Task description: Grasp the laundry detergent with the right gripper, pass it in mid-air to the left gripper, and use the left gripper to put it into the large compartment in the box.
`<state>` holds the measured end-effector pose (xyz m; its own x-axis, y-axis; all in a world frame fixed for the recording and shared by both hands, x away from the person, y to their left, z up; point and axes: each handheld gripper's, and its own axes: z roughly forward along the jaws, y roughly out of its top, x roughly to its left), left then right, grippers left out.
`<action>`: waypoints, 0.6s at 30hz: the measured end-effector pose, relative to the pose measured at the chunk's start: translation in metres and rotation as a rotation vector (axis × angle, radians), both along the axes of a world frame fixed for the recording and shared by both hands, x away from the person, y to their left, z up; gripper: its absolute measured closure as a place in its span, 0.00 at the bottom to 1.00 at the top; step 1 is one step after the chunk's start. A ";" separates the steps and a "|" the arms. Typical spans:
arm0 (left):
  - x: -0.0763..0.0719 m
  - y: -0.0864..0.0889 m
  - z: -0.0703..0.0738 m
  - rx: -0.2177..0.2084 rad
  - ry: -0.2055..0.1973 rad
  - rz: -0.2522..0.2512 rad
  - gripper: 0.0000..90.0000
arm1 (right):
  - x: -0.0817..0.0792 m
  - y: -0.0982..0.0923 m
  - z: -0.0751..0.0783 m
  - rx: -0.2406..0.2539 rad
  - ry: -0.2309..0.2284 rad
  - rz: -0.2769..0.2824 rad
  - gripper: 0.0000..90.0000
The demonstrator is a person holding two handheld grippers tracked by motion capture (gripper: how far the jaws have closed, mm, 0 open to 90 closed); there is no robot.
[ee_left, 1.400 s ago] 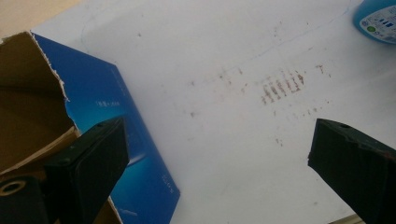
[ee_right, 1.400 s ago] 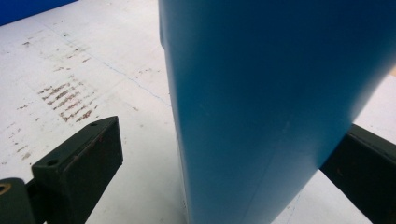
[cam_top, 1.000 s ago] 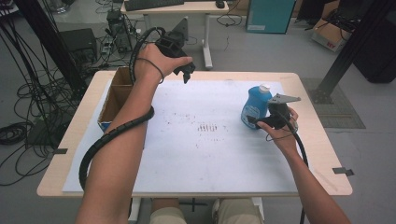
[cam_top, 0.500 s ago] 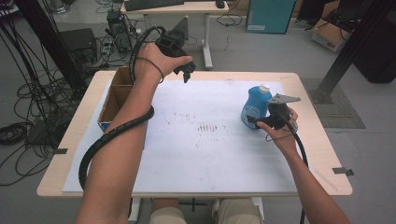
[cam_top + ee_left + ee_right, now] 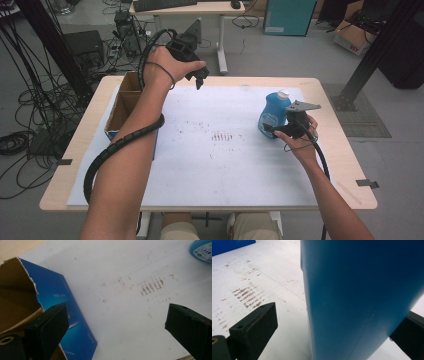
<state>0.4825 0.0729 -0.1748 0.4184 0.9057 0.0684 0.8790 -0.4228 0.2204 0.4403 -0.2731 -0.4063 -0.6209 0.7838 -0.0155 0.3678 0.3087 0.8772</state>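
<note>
The blue bottle [image 5: 273,113] stands upright at three o'clock on the white sheet [image 5: 220,165], between the spread jaws of the right gripper [image 5: 270,131], not yet pinched; closing on it looks next. The left gripper [image 5: 199,79] hovers at eleven o'clock, spread, near the cardboard box [image 5: 120,107]

open brown cardboard box with blue sides [image 5: 123,107] at the left edge of the light wooden table [image 5: 345,165], beside a white paper sheet [image 5: 215,165] speckled with rusty marks [image 5: 223,135].
</note>
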 end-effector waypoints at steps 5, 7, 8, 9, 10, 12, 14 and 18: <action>0.000 0.000 0.000 0.001 -0.001 0.000 0.06 | 0.000 0.000 0.000 0.009 0.001 -0.005 0.03; 0.000 0.001 0.000 0.000 -0.001 0.000 0.06 | 0.000 0.000 0.000 0.016 0.001 -0.004 0.03; 0.000 0.001 0.000 0.000 0.000 -0.002 0.06 | 0.000 0.000 0.000 0.016 -0.004 -0.004 0.04; 0.000 0.001 0.000 0.000 0.002 -0.004 0.06 | 0.000 -0.001 0.000 0.015 -0.005 -0.007 0.05; 0.000 0.001 0.000 0.000 0.003 -0.002 0.06 | 0.001 -0.001 0.000 0.017 -0.007 -0.006 0.05; 0.000 0.001 0.000 0.000 0.001 0.000 0.06 | 0.000 -0.001 0.000 0.018 -0.001 -0.010 0.07; 0.000 0.001 0.000 0.001 0.005 -0.003 0.06 | 0.000 -0.001 -0.001 0.018 -0.001 -0.011 0.10; -0.001 0.001 0.001 0.001 0.001 -0.007 0.06 | 0.000 0.000 -0.001 0.002 -0.010 -0.011 0.19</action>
<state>0.4818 0.0740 -0.1740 0.4248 0.9027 0.0688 0.8762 -0.4291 0.2196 0.4404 -0.2731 -0.4070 -0.6120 0.7906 -0.0204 0.3625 0.3033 0.8813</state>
